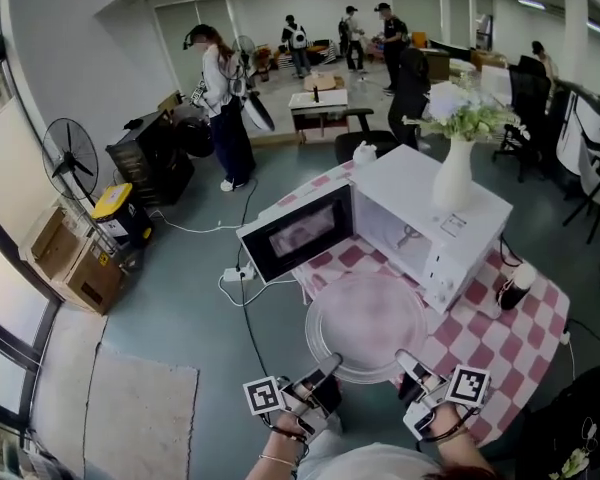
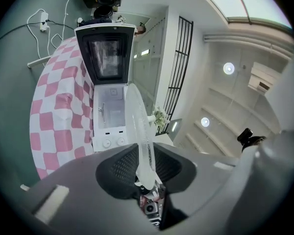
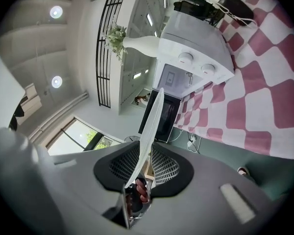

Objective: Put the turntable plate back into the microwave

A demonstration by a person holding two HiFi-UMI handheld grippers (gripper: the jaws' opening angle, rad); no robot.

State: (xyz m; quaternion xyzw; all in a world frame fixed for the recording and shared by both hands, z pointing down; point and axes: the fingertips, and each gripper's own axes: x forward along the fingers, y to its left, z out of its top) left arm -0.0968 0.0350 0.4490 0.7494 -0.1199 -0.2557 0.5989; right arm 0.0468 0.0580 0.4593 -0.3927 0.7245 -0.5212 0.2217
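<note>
The clear glass turntable plate point(image 1: 366, 324) hangs level in front of the white microwave point(image 1: 432, 218), whose door point(image 1: 298, 233) stands open to the left. My left gripper point(image 1: 329, 364) is shut on the plate's near left rim. My right gripper point(image 1: 408, 361) is shut on its near right rim. In the left gripper view the plate point(image 2: 141, 131) runs edge-on out from between the jaws toward the open cavity point(image 2: 110, 109). The right gripper view shows the plate point(image 3: 151, 131) edge-on between its pads, with the microwave point(image 3: 193, 53) ahead.
The microwave stands on a pink-and-white checked tablecloth point(image 1: 500, 343). A white vase with flowers point(image 1: 454, 163) sits on top of the microwave. A dark bottle point(image 1: 515, 286) stands at the table's right. Cables and a power strip point(image 1: 238, 274) lie on the floor left of the table.
</note>
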